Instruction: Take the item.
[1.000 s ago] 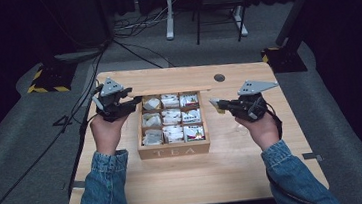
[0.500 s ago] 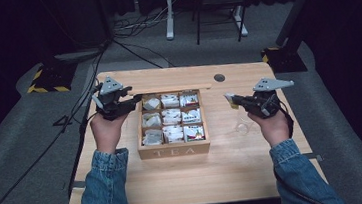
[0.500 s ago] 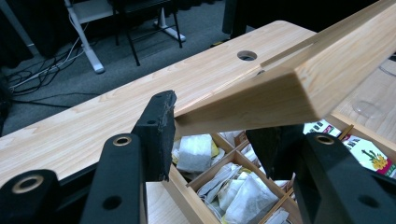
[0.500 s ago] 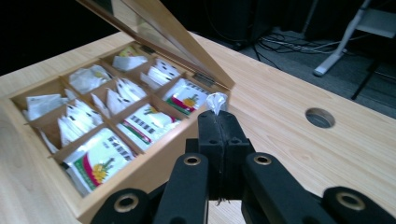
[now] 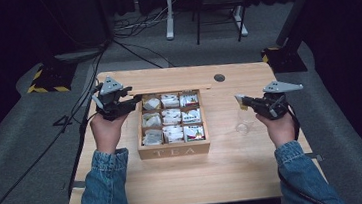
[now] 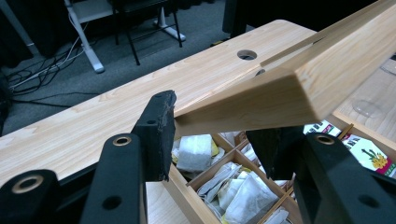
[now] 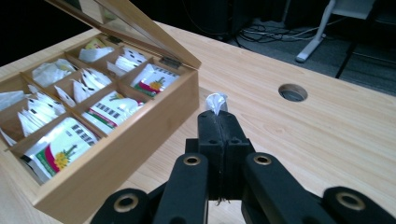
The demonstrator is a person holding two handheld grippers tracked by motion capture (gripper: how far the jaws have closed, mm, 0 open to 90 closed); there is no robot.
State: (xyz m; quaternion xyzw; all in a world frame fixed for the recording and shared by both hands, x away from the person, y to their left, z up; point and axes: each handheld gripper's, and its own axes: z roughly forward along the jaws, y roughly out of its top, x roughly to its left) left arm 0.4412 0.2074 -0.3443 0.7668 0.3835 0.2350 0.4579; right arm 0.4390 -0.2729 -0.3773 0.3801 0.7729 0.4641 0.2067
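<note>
A: How do the jaws stand?
B: The right gripper (image 7: 218, 122) is clenched on a tea bag (image 7: 216, 102) poking past its tips; a clear glass (image 5: 244, 123) stands just below.
A: And farther off?
B: The left gripper (image 6: 212, 128) clasps the open tea box's lid (image 6: 299, 79).

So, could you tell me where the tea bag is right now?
The tea bag is pinched in the right tool, to the right of the tea box and above the glass.

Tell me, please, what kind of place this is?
Probably a recording studio or lab, not a home: black curtains around, cables across the grey carpet, and one wooden table with a tea box.
</note>
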